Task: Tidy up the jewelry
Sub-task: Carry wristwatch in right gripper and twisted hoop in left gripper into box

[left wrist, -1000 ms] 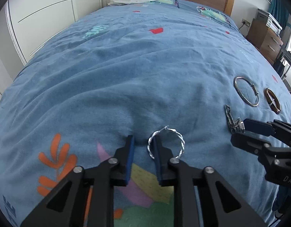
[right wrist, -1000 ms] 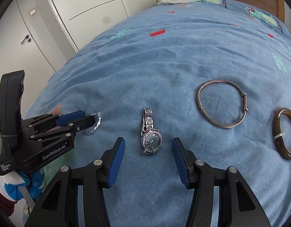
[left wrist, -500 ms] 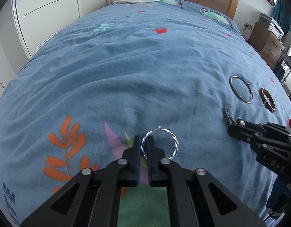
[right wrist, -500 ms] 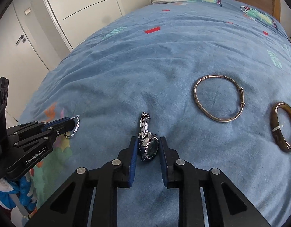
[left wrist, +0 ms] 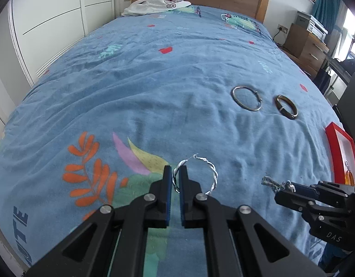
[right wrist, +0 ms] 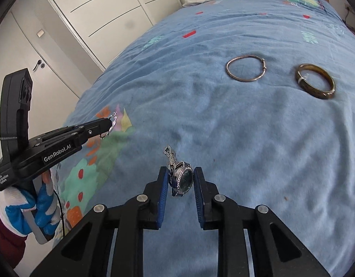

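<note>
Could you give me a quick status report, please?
Left gripper shut on twisted hoop. Right gripper shut on watch. Bangles on bed; nothing blocking.

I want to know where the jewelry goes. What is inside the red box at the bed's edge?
Little shows. In the left wrist view the red box has a pale lining and one small orange, round item near its lower end. The right gripper and the frame edge cover the rest.

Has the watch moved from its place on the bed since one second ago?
Yes. The watch, gripped by the right gripper, now hangs above the blue bedspread, farther from the silver bangle.
</note>
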The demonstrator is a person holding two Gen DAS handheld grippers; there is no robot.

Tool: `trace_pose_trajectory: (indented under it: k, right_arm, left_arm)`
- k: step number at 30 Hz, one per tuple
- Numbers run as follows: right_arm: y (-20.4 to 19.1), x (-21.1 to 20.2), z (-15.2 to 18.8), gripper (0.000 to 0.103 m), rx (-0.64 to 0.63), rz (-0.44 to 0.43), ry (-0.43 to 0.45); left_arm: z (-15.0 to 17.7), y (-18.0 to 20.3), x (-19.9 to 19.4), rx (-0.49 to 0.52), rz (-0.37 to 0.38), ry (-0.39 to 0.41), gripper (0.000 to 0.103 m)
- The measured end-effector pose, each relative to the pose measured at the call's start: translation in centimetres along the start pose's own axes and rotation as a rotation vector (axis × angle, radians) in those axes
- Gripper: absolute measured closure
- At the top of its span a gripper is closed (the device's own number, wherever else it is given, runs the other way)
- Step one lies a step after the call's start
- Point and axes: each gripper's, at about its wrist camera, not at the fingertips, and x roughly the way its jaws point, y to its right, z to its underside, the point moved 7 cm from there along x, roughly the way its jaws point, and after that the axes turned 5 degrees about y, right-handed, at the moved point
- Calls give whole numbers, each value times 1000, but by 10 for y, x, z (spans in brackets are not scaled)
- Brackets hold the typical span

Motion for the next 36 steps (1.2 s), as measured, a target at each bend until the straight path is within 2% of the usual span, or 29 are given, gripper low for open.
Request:
trace_pose_trajectory:
  k: [10, 15, 20, 28, 32, 36]
  right_arm:
    - [27, -101, 29, 81, 63, 53, 127]
    - [58, -153, 32, 81, 87, 99, 207]
    - [102, -205, 32, 81, 106, 166, 273]
    - [197, -262, 30, 81, 141, 290, 318]
    - [248, -268, 29, 81, 156, 332, 302]
    - [294, -263, 28, 81, 178, 360, 275]
  left_arm:
    - [-1, 64, -56, 63, 57, 48, 98]
    - [-4, 120, -73, 111, 119, 53, 98]
    - [-11, 194, -78, 168, 197, 51, 98]
    - [-17, 324, -57, 284, 308, 21, 98]
    - [-18, 380, -29, 336, 336, -11, 98]
    - [-21, 420, 3, 374, 344, -41, 98]
